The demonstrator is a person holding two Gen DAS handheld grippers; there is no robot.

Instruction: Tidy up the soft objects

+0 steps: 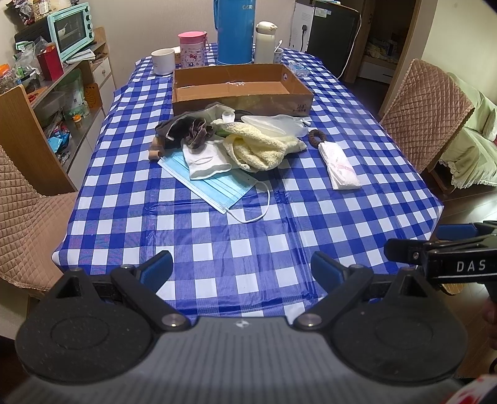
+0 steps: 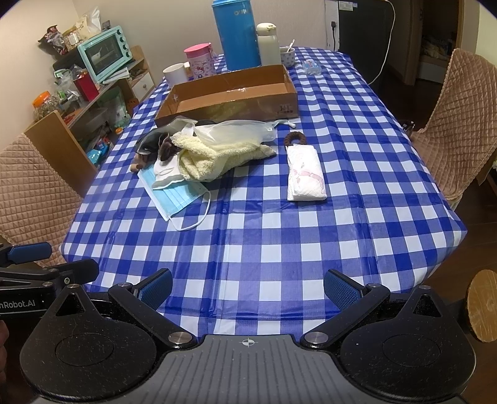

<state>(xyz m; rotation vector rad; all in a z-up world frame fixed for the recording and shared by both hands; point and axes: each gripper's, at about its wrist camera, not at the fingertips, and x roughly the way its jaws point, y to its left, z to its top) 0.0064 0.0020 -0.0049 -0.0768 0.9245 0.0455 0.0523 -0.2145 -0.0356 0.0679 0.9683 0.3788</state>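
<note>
A heap of soft things lies mid-table in front of a shallow cardboard box (image 1: pixel 239 88) (image 2: pixel 230 93): a cream towel (image 1: pixel 257 149) (image 2: pixel 214 155), a blue face mask (image 1: pixel 214 183) (image 2: pixel 177 195), a white mask (image 1: pixel 205 161), a dark scrunchie (image 1: pixel 195 133) and a clear plastic bag (image 1: pixel 273 124) (image 2: pixel 239 129). A tissue pack (image 1: pixel 340 167) (image 2: pixel 306 177) and a brown hair ring (image 1: pixel 316 136) (image 2: pixel 293 138) lie to the right. My left gripper (image 1: pixel 242 268) and right gripper (image 2: pixel 248 287) hover open over the near table edge, both empty.
The blue-checked tablecloth (image 1: pixel 248 236) covers the table. A blue thermos (image 1: pixel 236 31), white bottle (image 1: pixel 265 42), pink cup (image 1: pixel 192 49) and white mug (image 1: pixel 162 60) stand behind the box. Quilted chairs (image 1: pixel 425 112) (image 1: pixel 28 217) flank the table; shelves with a teal oven (image 1: pixel 73 29) are left.
</note>
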